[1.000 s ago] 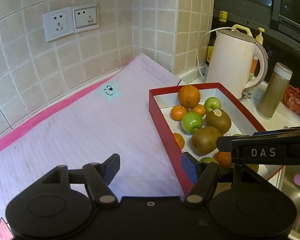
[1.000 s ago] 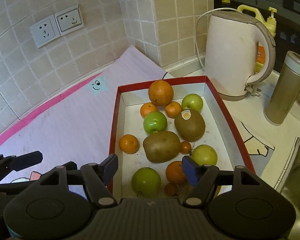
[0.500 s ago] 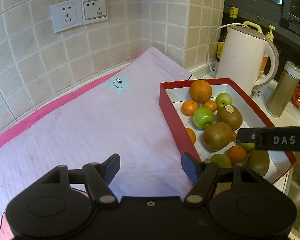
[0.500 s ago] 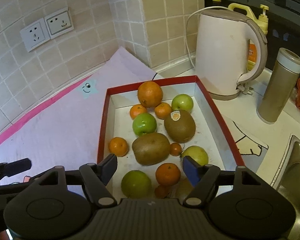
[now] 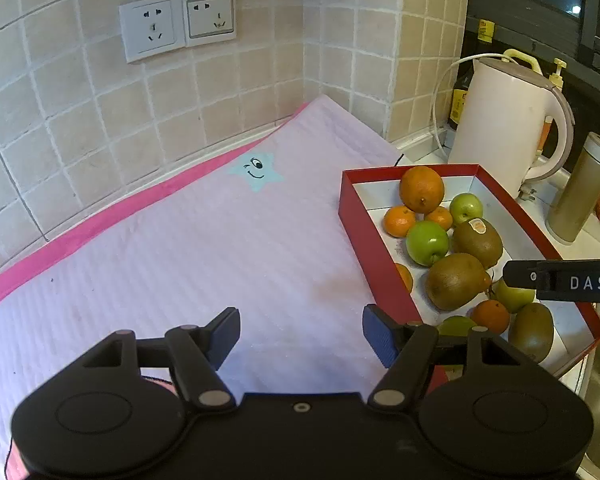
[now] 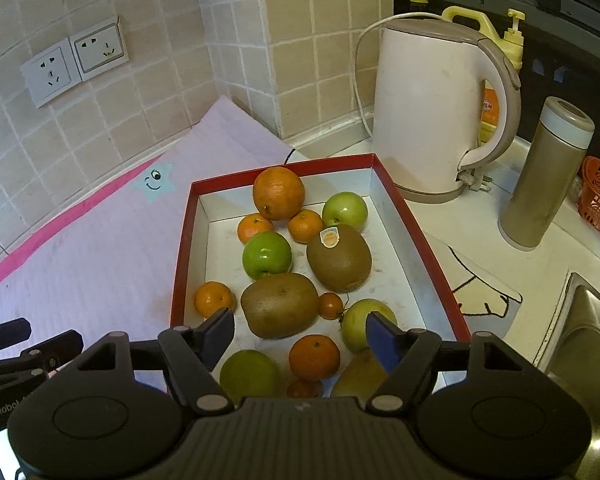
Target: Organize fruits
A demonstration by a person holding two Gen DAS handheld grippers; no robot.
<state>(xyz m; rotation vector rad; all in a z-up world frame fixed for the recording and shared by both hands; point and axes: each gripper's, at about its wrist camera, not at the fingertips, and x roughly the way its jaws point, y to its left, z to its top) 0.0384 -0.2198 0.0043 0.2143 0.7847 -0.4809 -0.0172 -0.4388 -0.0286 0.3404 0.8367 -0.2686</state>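
1. We see the fruits sitting loose in a red box (image 6: 416,224) with a white inside, which rests on the counter at the right edge of a lilac mat (image 5: 172,248).
2. At the box's far end lies a big orange (image 6: 278,193), with two small mandarins (image 6: 254,227) just in front of it and a pale green apple (image 6: 345,210) to its right.
3. Nearer us come a bright green apple (image 6: 266,255), a kiwi with a sticker (image 6: 338,257) and a second kiwi (image 6: 279,305), with a small red tomato (image 6: 330,305) touching that second kiwi.
4. Our right gripper (image 6: 300,330) hovers over the near end of the box, jaws apart and empty, with another mandarin (image 6: 314,357) showing between them below.
5. Our left gripper (image 5: 300,334) hangs over the mat just left of the box, jaws apart, nothing in them.
6. Beyond the box stand a white kettle (image 6: 428,112) and a tan flask (image 6: 548,172), both apart from it.
7. A sink (image 6: 588,344) shows at the right edge.
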